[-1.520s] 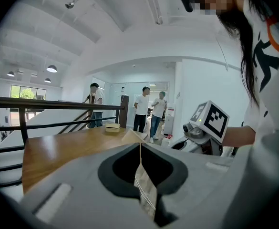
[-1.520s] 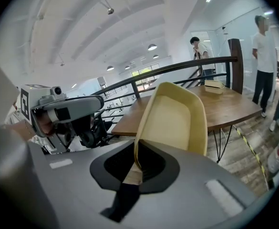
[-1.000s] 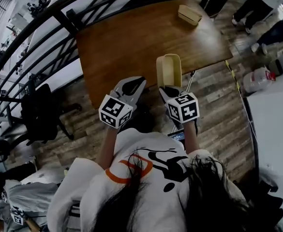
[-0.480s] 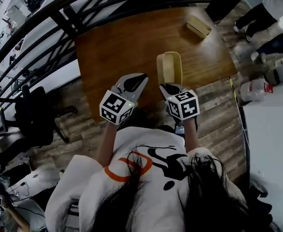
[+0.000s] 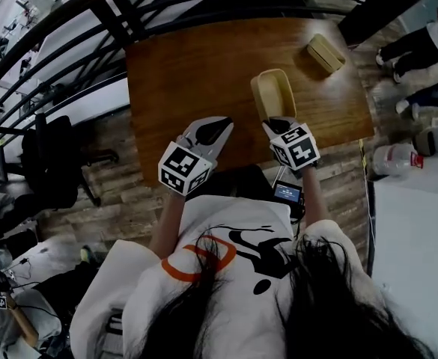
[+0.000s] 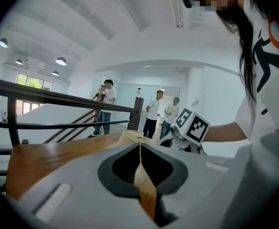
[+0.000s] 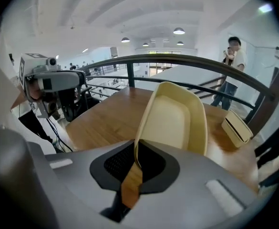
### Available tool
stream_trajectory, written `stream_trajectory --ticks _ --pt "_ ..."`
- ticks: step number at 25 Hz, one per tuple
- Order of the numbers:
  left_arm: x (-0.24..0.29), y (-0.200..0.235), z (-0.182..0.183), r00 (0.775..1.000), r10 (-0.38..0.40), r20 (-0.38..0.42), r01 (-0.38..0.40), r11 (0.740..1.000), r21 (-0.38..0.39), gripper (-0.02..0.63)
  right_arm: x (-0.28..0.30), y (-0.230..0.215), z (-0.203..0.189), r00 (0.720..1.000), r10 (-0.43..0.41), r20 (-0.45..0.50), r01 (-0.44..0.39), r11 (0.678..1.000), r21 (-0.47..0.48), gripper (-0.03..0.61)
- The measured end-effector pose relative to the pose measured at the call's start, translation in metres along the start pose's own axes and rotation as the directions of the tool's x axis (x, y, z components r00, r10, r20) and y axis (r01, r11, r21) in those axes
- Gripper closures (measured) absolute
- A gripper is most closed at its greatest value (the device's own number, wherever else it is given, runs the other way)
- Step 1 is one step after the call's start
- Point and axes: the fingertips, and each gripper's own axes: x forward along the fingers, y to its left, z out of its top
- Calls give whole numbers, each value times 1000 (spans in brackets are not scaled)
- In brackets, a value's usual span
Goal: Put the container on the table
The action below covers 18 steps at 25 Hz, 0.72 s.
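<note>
Since a second ago, both grippers have moved farther over the wooden table (image 5: 196, 66). Left gripper (image 5: 217, 126) is clenched and empty at the near edge. Right gripper (image 5: 278, 123) pinches the near rim of the beige container (image 5: 273, 94), which is tilted above the tabletop. A second beige box (image 5: 326, 53) lies far right.

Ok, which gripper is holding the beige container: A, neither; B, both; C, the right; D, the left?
C: the right gripper is clamped on the rim of the beige container, while the left gripper is shut with nothing between its jaws.
</note>
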Motion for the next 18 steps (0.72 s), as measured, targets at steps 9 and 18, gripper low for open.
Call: stream_trajectory --ticks 9,18 --pt "20 24 14 983 180 42 -178 983 -54 613 38 -66 11 990 88 -110 -113 963 -245 538" --pt "47 26 15 955 294 37 -290 954 -80 612 94 -111 15 963 122 -240 -236 814 -531 538"
